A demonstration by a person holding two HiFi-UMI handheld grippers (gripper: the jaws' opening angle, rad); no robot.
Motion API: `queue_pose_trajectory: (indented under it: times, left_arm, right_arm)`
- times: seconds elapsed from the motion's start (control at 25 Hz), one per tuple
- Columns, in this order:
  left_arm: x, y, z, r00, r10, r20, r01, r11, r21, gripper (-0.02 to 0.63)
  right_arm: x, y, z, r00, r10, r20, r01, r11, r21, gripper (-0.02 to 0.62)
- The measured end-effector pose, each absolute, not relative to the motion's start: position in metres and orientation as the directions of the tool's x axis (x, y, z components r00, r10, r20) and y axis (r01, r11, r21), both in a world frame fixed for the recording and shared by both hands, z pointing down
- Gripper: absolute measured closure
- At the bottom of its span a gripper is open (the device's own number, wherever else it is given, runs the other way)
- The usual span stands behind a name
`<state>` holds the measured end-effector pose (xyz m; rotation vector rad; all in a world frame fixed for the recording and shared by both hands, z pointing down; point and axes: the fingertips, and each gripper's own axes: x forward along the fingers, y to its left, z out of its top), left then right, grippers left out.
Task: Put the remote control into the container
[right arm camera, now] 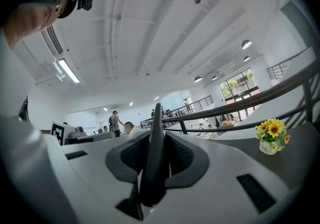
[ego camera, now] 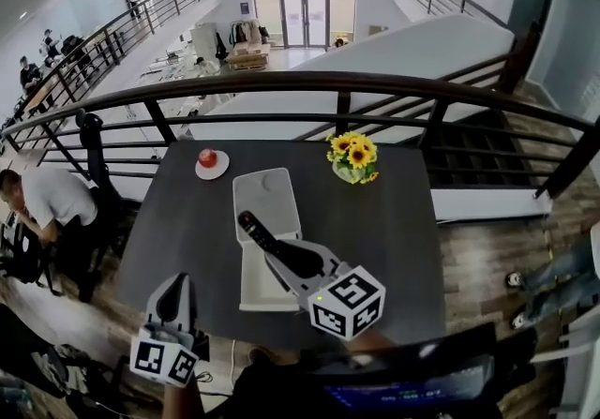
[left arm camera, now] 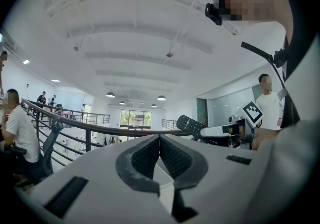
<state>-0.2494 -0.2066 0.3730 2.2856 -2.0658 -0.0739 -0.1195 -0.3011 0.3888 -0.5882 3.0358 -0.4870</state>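
A black remote control (ego camera: 258, 234) is clamped edge-on in my right gripper (ego camera: 298, 261), which is shut on it and holds it in the air over the white container (ego camera: 262, 211) on the dark table (ego camera: 384, 220). In the right gripper view the remote (right arm camera: 154, 153) stands as a thin black blade between the pads. The left gripper view shows the remote (left arm camera: 190, 124) from the side, its buttons visible. My left gripper (ego camera: 175, 300) hangs at the table's near-left corner, shut with nothing in it; its pads (left arm camera: 145, 158) meet.
A small vase of sunflowers (ego camera: 352, 157) stands at the table's far right. A red apple on a white saucer (ego camera: 210, 162) sits at the far left. A dark railing (ego camera: 309, 84) runs behind the table. A seated person (ego camera: 47, 202) is at the left, beyond the table.
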Motion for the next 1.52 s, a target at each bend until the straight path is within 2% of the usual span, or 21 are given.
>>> queue_pose_trajectory:
  times: [0.64,1.0,1.52]
  left_arm:
    - [-0.302,-0.279,0.382,0.29,-0.957,0.012,-0.953,-0.288,0.094,0.598]
    - [-0.323,-0.304,0.407,0.366,-0.93,0.027,-0.926,-0.362,0.103,0.598]
    - [-0.332,-0.317,0.471,0.453,-0.886,0.095,-0.89,-0.444,0.1,0.598]
  right_arm:
    - [-0.156,-0.342,0.411,-0.826,-0.551,0.124,-0.56,0.774,-0.294,0.509]
    - [-0.169,-0.356,0.456,-0.757,-0.617,0.212,-0.651,0.692,-0.31,0.509]
    - [-0.186,-0.362,0.542,-0.701,-0.608,0.372,-0.713,0.6,-0.363,0.511]
